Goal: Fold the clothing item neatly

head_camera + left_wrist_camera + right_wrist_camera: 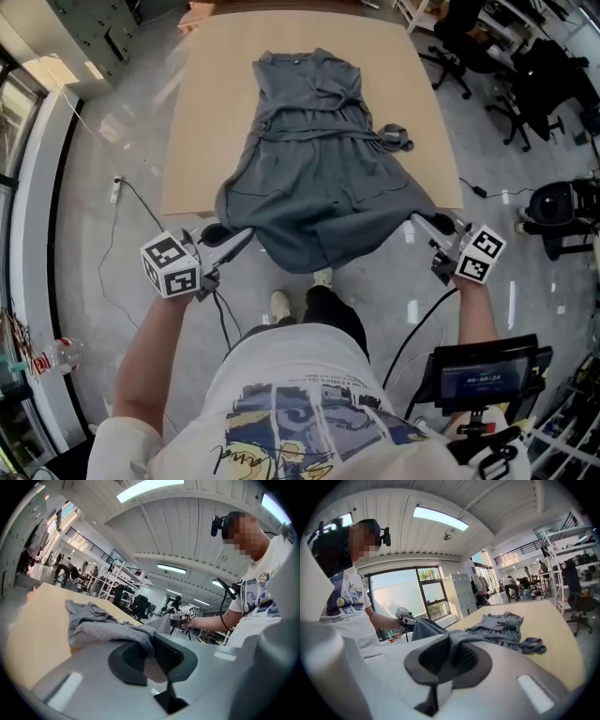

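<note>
- A workshop with a glossy grey floor [103, 187]. A pale wooden table [211, 103] stands in the middle, and office chairs [455, 56] sit off at the far right.
- Nearest, the person's white printed T-shirt [281, 403] fills the bottom of the head view. A small screen [483, 377] on a mount is at the lower right.
- The left gripper [239, 236] is held just off the table's near left corner. Its jaws are pressed together on the left bottom corner of the grey dress [314, 159], and its own view shows the cloth running out from between the dark pads.
- The right gripper [422, 223] is held just off the near right corner. Its jaws are likewise pinched on the dress's right bottom corner, with cloth bunched between the pads.
- Between the two grippers the hem [314, 255] sags in a curve past the table's near edge, above the person's shoes [281, 302].
- Farther on, the rest of the dress lies lengthwise on the table, with the skirt spread wide, the waist gathered and the neckline at the far end.
- A tie end [396, 138] lies bunched on the tabletop, just beside the waist on the right.
</note>
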### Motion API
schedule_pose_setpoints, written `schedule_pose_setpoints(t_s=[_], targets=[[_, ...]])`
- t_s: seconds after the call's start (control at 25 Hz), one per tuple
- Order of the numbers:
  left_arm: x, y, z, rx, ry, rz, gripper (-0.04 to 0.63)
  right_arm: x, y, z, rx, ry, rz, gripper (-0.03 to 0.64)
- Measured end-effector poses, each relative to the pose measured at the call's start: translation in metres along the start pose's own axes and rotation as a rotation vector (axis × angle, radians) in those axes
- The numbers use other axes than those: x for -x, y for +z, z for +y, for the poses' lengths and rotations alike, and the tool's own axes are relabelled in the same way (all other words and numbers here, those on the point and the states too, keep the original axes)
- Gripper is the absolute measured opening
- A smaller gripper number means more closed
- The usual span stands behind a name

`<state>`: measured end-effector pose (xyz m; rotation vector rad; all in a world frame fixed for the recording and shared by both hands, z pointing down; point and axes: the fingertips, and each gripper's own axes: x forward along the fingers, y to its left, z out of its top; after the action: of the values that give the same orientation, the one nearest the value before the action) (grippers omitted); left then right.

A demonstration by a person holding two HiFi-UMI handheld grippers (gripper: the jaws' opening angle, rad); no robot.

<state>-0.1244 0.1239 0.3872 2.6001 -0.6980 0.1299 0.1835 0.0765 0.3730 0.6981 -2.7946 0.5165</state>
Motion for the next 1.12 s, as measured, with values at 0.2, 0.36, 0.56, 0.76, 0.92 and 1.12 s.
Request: schedule_pose_setpoints(t_s=[0.2, 0.36, 0.56, 0.76, 0.92, 1.12], targets=[[0.000, 0.047, 0.014, -0.037, 0.015, -0.055, 0.029, -0.010, 0.037, -0.013, 0.052, -0.022, -0.025, 0.012], [-0.008, 0.071, 0.033, -0.065, 0.035, -0.072, 0.029, -0.021, 0.060, -0.038, 0.076, -0.028, -0.049, 0.012], [-0.022, 0.099, 0.068, -0.067, 0.077, -0.085, 0.029, -0.041, 0.086, -0.084, 0.091, -0.019, -0.070, 0.012], [-0.036, 0.136, 0.103, -0.059, 0.121, -0.095, 0.029, -0.065, 0.119, -0.127, 0.103, 0.018, -0.077, 0.012], [-0.054, 0.158, 0.137, -0.062, 0.161, -0.090, 0.029, -0.086, 0.138, -0.169, 0.108, 0.042, -0.085, 0.012], [-0.080, 0.181, 0.180, -0.066, 0.202, -0.080, 0.029, -0.113, 0.158, -0.217, 0.112, 0.068, -0.092, 0.012]])
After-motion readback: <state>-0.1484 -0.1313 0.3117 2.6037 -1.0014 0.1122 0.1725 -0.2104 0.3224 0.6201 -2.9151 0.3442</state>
